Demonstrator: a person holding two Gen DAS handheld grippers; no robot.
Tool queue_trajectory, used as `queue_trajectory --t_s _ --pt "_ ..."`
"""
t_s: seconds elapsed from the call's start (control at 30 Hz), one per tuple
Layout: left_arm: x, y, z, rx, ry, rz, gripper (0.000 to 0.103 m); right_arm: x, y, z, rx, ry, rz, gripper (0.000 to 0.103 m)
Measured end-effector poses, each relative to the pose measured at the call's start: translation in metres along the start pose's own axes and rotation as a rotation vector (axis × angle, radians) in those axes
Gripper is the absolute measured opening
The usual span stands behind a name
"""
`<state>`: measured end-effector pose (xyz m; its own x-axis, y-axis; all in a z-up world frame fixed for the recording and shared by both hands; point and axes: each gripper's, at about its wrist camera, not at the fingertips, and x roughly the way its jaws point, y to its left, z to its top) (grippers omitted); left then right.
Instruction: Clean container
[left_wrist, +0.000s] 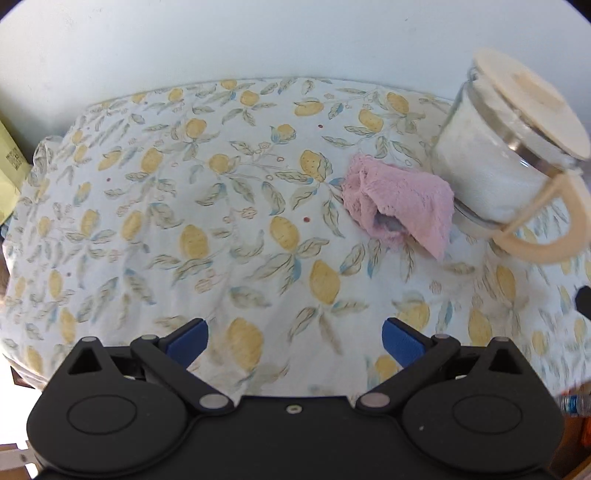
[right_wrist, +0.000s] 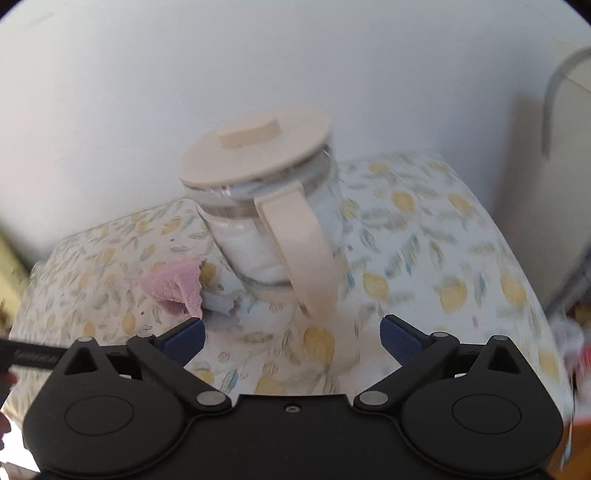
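- Standing at the opening step, by the look of it: nothing being held, wiping not yet begun.
- Sitting at the centre of the right wrist view: clear glass container (right_wrist: 266, 229) with cream plastic lid (right_wrist: 255, 147) and cream loop handle (right_wrist: 299, 251), handle facing the camera; showing at the upper right edge in the left wrist view (left_wrist: 491, 173).
- Appearing whitish inside the glass; contents impossible to tell.
- Lying just beside the container's base, at lower left of it in the right wrist view: crumpled pink cloth (right_wrist: 175, 288); whether touching, unclear.
- Resting on a surface draped in lemon-print fabric (left_wrist: 184, 221).
- Left gripper (left_wrist: 295, 341): jaws spread wide, gripping nothing.
- Right gripper (right_wrist: 293, 339): jaws spread wide, empty, pointing at the handle.
- Calling next, likely, for one gripper closing on the handle and the other picking up the cloth.
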<state>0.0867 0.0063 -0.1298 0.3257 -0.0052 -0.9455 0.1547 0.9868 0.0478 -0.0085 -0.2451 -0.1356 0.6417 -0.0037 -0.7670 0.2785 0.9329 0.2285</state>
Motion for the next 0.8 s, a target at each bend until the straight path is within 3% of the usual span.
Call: queue_trajectory --t_s 0.23,0.4,0.8 --pt "-0.051 0.011 -0.020 0.068 -0.048 -0.015 0.103 -0.041 0.039 -0.018 0.006 0.024 -0.059 0.103" --pt "-0.080 0.010 -0.023 0.051 -0.097 -0.002 0.103 -0.073 0.059 -0.014 -0.010 0.032 -0.037 0.103" --pt "-0.108 -0.012 -0.024 0.030 -0.114 -0.060 0.103 -0.095 0.063 0.000 -0.064 0.041 -0.057 0.103"
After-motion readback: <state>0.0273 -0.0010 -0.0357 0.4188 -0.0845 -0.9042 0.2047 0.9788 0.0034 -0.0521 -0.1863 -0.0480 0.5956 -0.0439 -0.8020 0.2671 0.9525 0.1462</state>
